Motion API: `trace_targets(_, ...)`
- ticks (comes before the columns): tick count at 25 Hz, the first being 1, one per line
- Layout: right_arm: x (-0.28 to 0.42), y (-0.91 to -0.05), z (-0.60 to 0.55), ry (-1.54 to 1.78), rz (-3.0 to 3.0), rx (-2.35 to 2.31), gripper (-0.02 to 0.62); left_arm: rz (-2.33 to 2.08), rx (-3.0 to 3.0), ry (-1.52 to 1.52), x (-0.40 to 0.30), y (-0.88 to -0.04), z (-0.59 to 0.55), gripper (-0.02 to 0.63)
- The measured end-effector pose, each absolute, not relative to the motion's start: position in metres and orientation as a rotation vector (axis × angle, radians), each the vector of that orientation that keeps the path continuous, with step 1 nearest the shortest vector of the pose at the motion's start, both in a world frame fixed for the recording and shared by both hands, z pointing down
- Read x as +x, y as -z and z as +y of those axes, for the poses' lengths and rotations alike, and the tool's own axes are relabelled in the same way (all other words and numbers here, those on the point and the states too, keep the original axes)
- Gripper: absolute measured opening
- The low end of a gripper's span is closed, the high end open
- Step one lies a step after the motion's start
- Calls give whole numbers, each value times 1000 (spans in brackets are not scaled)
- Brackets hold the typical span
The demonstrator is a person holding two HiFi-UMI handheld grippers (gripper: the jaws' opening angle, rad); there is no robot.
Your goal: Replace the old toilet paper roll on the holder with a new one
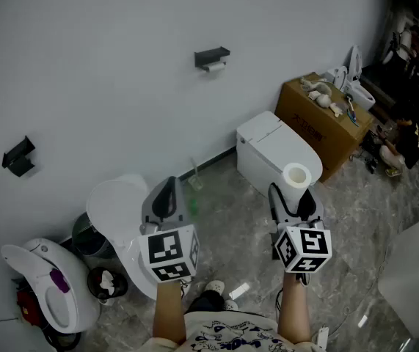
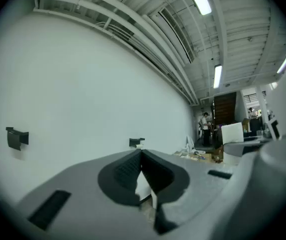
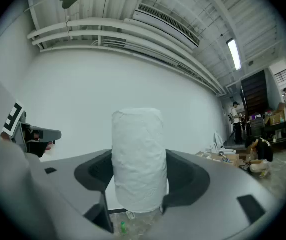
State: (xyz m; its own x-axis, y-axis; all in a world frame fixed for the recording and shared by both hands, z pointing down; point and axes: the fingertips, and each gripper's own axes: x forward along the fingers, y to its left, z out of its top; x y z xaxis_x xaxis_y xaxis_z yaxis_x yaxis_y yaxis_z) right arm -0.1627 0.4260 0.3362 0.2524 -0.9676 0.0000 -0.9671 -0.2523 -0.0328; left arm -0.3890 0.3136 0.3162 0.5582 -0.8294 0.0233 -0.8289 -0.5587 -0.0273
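A full white toilet paper roll (image 3: 137, 159) stands upright between the jaws of my right gripper (image 3: 138, 176), which is shut on it; in the head view the roll (image 1: 296, 176) shows above that gripper (image 1: 295, 196). My left gripper (image 1: 169, 196) is shut with nothing between its jaws, which meet at the tips in the left gripper view (image 2: 141, 171). The black wall holder (image 1: 211, 57) hangs high on the white wall, well ahead of both grippers, with a pale roll under it. It shows small in the left gripper view (image 2: 136, 142).
A white toilet (image 1: 277, 149) stands below the holder, a cardboard box (image 1: 323, 123) with small items to its right. A second black bracket (image 1: 18, 156) sits on the wall at left. A white lidded bin (image 1: 121, 226), a white appliance (image 1: 44, 284) and a white cabinet (image 1: 418, 281) stand around me.
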Motion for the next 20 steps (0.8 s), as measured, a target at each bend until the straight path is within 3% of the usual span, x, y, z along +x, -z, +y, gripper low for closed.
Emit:
trace_targets(18, -162, -337, 419, 34, 1896, -2462, 307, 1445, -2777, -4, -382, -314, 307, 5)
trace_targets(20, -161, -339, 416, 39, 1893, -2465, 307, 1425, -2790, -6, -379, -314, 305, 30)
